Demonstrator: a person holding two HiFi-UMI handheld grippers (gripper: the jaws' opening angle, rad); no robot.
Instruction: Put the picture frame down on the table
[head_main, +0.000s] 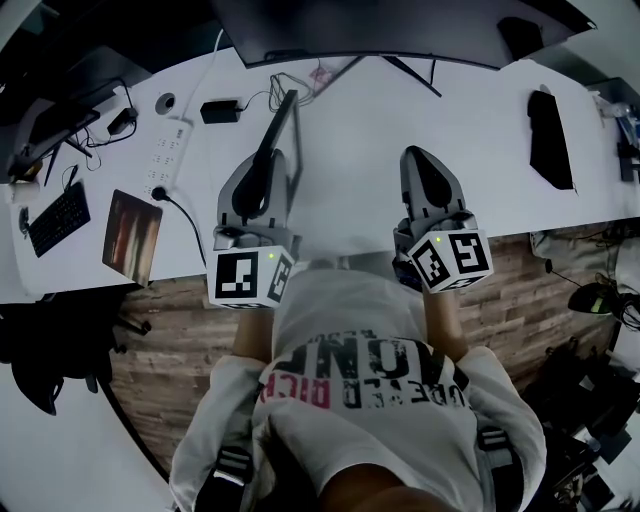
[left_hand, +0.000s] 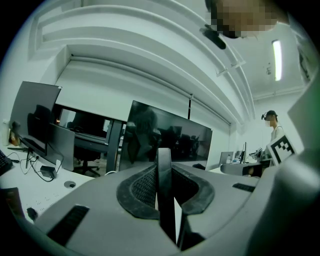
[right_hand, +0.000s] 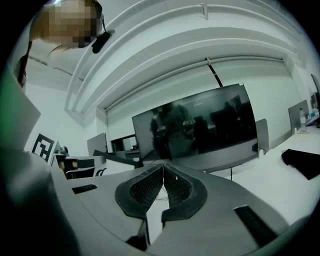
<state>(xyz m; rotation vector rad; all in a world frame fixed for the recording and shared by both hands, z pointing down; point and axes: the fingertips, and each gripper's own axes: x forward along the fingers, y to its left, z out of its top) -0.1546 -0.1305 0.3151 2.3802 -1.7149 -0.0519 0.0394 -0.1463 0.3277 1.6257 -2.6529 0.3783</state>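
The picture frame (head_main: 280, 125) shows edge-on in the head view as a thin dark strip, standing up over the white table (head_main: 350, 200). My left gripper (head_main: 268, 158) is shut on its near end. In the left gripper view the frame (left_hand: 165, 195) is a dark upright slab pinched between the two ribbed pads, with my left gripper (left_hand: 163, 167) pointing level at a big dark monitor. My right gripper (head_main: 420, 158) hovers over the table about a hand's width to the right, apart from the frame. Its pads meet at the tips with nothing between them, as the right gripper view shows (right_hand: 163, 169).
A big monitor (head_main: 380, 30) stands at the table's back. On the left lie a power strip (head_main: 168, 145), a black adapter (head_main: 220, 110), a keyboard (head_main: 60, 218) and a brownish flat rectangle (head_main: 131, 236). A black item (head_main: 550, 140) lies at the right. The table's near edge runs under both grippers.
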